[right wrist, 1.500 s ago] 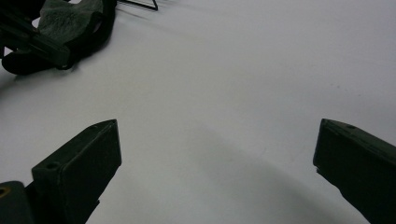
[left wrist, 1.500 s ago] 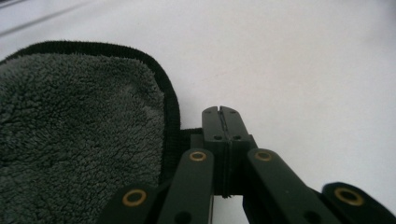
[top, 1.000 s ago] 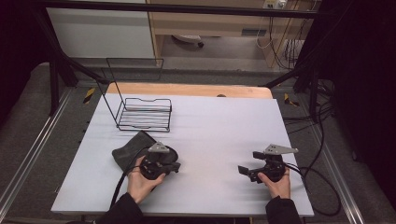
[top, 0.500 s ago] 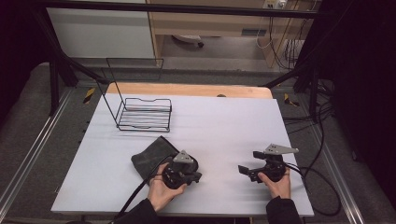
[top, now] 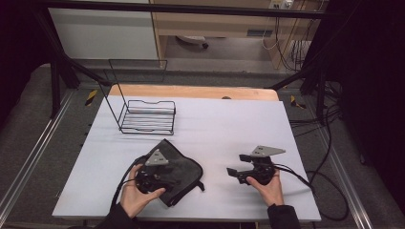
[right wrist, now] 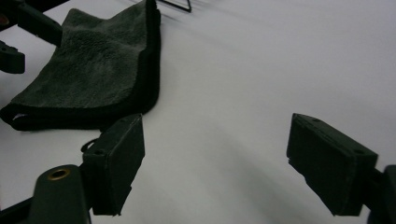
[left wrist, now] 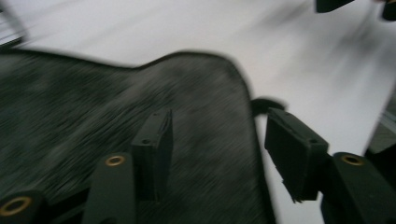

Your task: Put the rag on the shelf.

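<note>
Both tongs stand wide and empty: your left gripper [top: 160, 177] hovers over the folded dark cloth [top: 184, 171] at the near left of the table [top: 224, 124], your right gripper [top: 239, 169] well apart beside it. Lower one left jaw under the bound edge, then pinch the whole fold.

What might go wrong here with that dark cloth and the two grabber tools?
The left gripper is open over the folded dark grey cloth, so closing might pinch only the top layer and unfold it. The cloth lies close to the near edge of the white table and might slide off. The right gripper is open and apart, giving no support.
</note>
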Tool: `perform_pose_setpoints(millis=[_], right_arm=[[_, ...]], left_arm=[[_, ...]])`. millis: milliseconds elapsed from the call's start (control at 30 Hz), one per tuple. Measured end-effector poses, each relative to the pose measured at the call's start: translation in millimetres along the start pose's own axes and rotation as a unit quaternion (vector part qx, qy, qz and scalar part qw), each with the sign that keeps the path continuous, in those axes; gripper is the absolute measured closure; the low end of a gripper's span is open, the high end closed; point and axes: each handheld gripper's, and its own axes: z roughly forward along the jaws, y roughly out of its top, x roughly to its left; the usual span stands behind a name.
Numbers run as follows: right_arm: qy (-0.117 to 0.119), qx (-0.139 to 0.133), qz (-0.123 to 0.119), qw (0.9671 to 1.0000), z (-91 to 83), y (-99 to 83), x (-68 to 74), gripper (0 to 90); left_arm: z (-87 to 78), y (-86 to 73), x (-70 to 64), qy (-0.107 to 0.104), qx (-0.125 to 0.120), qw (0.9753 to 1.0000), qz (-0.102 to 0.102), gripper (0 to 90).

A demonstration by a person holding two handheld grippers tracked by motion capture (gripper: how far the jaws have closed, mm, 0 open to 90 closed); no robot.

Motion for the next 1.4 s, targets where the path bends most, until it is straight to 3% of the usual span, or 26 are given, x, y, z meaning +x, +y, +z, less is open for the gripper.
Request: perform_pose_setpoints(millis=[100, 233, 267, 300, 333, 367, 400, 433, 533, 633, 800, 900, 1033, 1167, 1400], right_arm=[[0.015, 0.017, -0.019, 0.9996, 20.4, 10.4, 14.2, 25.2], [0.037, 0.033, -0.032, 0.9983, 44.4, 20.6, 30.7, 29.3], [0.041, 0.038, -0.036, 0.9977, 52.4, 23.5, 35.4, 30.0], [0.044, 0.043, -0.041, 0.9973, 58.9, 25.7, 38.8, 31.5], [0.044, 0.048, -0.045, 0.9969, 64.9, 27.9, 41.5, 33.5], [0.044, 0.052, -0.047, 0.9966, 71.0, 29.9, 43.7, 34.7], [0.046, 0.056, -0.05, 0.9962, 76.8, 31.7, 45.7, 36.4], [0.048, 0.06, -0.049, 0.9958, 82.4, 32.7, 46.9, 38.6], [0.042, 0.085, -0.055, 0.994, 96.4, 32.6, 47.7, 42.7], [0.048, 0.097, -0.046, 0.9931, 102.3, 30.4, 45.1, 46.6], [0.062, 0.105, -0.045, 0.9915, 105.7, 29.3, 44.1, 50.0], [0.066, 0.108, -0.042, 0.9911, 106.4, 30.0, 44.0, 52.1], [0.076, 0.108, -0.04, 0.9905, 106.7, 28.5, 45.8, 62.8], [0.086, 0.116, -0.019, 0.9894, 107.4, 29.2, 45.2, 71.9], [0.081, 0.105, -0.015, 0.991, 104.9, 27.8, 47.5, 79.7]], left_arm=[[-12.1, -11.3, 19.6, 0.034, 0.001, 0.9992, -0.021, 32.2], [-32.0, -22.9, 48.0, 0.08, -0.016, 0.9952, -0.055, 30.4], [-32.0, -22.9, 48.0, 0.08, -0.016, 0.9952, -0.055, 30.4], [-38.5, -26.8, 61.0, 0.101, -0.024, 0.992, -0.073, 31.2], [-38.5, -26.8, 61.0, 0.101, -0.024, 0.992, -0.073, 33.0], [-39.6, -29.6, 74.1, 0.113, -0.023, 0.989, -0.092, 34.9], [-39.6, -29.6, 74.1, 0.113, -0.023, 0.989, -0.092, 36.4], [-37.1, -32.1, 84.4, 0.113, -0.017, 0.9873, -0.11, 39.5], [-30.4, -35.8, 91.0, 0.11, -0.008, 0.9866, -0.12, 49.3], [-23.0, -40.6, 91.7, 0.106, 0.002, 0.9871, -0.12, 58.9], [-18.2, -46.7, 96.3, 0.102, 0.013, 0.9869, -0.124, 65.0], [-15.6, -51.8, 100.8, 0.089, 0.014, 0.9869, -0.133, 68.1], [-16.7, -52.5, 101.7, 0.083, 0.016, 0.9868, -0.138, 74.5], [-16.6, -49.2, 101.7, 0.081, 0.025, 0.9855, -0.147, 80.7], [-17.4, -43.0, 105.0, 0.081, 0.024, 0.987, -0.137, 83.3]])
